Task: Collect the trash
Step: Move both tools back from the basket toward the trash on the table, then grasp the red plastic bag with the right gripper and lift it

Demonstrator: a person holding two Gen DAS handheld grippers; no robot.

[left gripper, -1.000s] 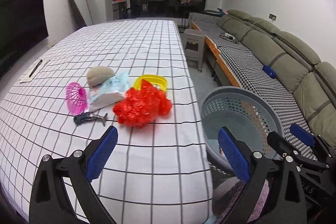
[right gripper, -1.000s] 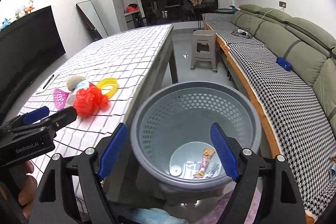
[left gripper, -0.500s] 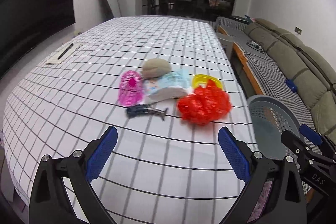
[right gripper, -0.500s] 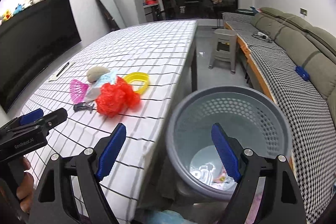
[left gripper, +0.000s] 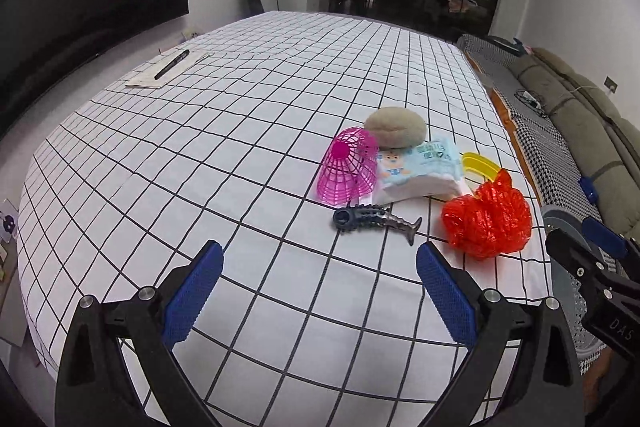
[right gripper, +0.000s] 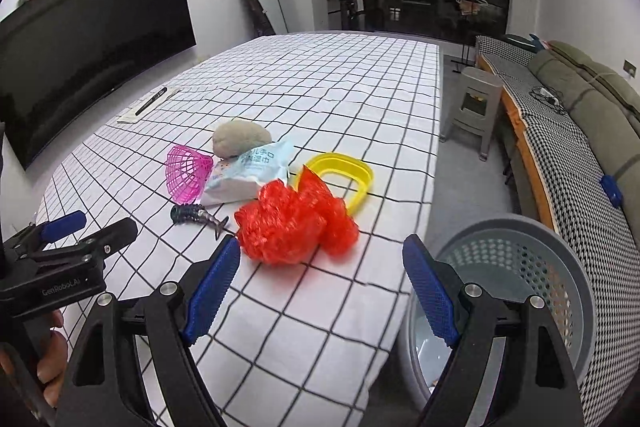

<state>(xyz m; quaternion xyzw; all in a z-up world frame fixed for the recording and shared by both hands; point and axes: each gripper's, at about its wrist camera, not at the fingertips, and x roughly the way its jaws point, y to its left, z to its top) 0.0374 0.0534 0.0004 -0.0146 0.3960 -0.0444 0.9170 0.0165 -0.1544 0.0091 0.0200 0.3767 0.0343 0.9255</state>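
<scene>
On the checked tablecloth [right gripper: 328, 95], near the edge by the grey basket [right gripper: 532, 259], the trash lies clustered: red crumpled bag [right gripper: 294, 223], wipes pack [right gripper: 248, 173], pink mesh cup [left gripper: 348, 167]. Both grippers, left [left gripper: 320, 287] and right [right gripper: 320, 283], stand spread and empty, probably lining up a pick. A second ago they faced the basket; they have swung toward the table.

The tablecloth [left gripper: 248, 155] looked like matt cloth with a black grid. The red bag [right gripper: 294, 223] was crinkled, glossy plastic film, the pink cup [left gripper: 347, 169] translucent plastic mesh, the yellow ring [right gripper: 352, 173] smooth plastic. The wipes pack [left gripper: 420, 169] had a soft sheen. The basket [right gripper: 560, 275] was matt grey perforated plastic.
</scene>
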